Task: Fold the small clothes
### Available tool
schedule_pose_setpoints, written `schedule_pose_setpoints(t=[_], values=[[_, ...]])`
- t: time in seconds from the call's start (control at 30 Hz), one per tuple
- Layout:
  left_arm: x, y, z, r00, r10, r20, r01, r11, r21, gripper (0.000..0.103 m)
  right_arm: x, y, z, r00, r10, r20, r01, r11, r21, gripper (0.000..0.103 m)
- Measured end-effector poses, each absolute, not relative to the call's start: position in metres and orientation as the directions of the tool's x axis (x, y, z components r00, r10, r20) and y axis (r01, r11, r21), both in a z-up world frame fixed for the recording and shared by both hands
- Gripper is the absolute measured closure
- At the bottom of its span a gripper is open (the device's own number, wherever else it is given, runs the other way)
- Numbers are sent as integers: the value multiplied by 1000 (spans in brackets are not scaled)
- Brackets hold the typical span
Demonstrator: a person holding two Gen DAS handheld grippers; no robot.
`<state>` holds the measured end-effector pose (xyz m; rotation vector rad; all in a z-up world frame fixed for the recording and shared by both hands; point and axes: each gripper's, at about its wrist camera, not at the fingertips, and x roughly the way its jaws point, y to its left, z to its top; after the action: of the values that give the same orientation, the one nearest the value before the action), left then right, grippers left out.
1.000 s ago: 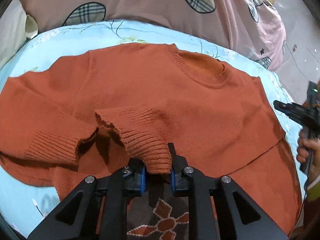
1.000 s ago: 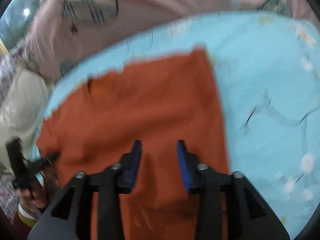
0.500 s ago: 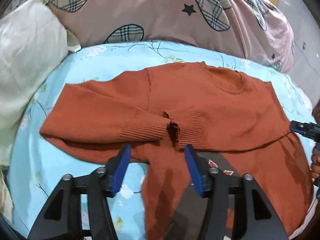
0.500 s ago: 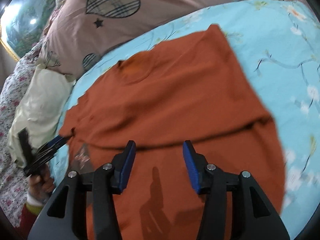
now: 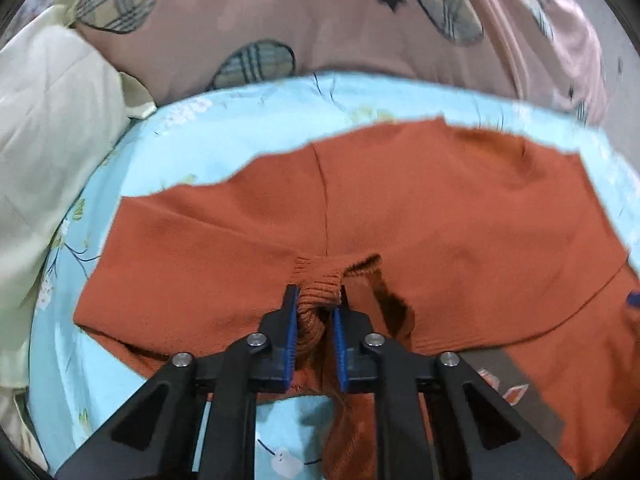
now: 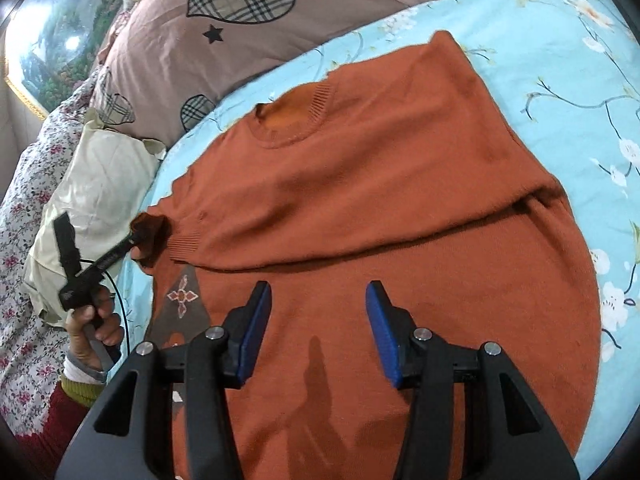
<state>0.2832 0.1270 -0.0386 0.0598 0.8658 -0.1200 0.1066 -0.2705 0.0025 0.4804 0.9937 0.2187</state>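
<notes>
Across the blue flowered sheet (image 5: 224, 132), below a pink quilt (image 5: 320, 20) and beside a cream pillow (image 5: 48, 120): spread out flat, an orange sweater (image 6: 380, 160), neck toward the quilt, one sleeve already laid across the chest. Pinched at the ribbed cuff (image 5: 320, 286) by the left gripper (image 5: 315, 312), fingers nearly together with a wad of knit bunched between the blue pads and a little cloth lifted off the body. Held wide open over the lower half by the right gripper (image 6: 316, 308), nothing between the fingers, and seemingly hovering rather than pressing down, though hard to tell for certain. Probably mid-way through placing a sleeve, with the body folds not yet made. Most likely trouble: losing the cuff, since only its end appears caught and thick ribbing tends to squirm out of a narrow bite under a quick pull. Next: dragging the whole garment, because soft knit clings to itself and nothing appears to pin the body, so pulling the cuff sideways could tug the shoulder along and skew the sleeve already laid across. Also worth watching: letting go with the cuff still crumpled, leaving a lump under later folds. Safer to move slowly, keep the cuff low, and press the lower half down first.
</notes>
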Motion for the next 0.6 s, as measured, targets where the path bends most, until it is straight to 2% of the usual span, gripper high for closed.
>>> schedule_pose_setpoints(t=[0.17,0.37,0.5,0.6], values=[[265,115,9,689,-222,-690,161,975,-153,91,100,-279,14,571,388,-723,38,868,496,53],[260,23,57,661,-456,-596,365,889,-276,92,87,-314,24,609,340,-717,94,866,491,53],[267,-58,53,604,-533,-593,467,839,-279,92,80,-338,21,610,305,-731,153,860,486,53],[280,-105,24,537,-557,-633,492,817,-302,92,76,-346,18,606,296,-738,169,859,483,53]])
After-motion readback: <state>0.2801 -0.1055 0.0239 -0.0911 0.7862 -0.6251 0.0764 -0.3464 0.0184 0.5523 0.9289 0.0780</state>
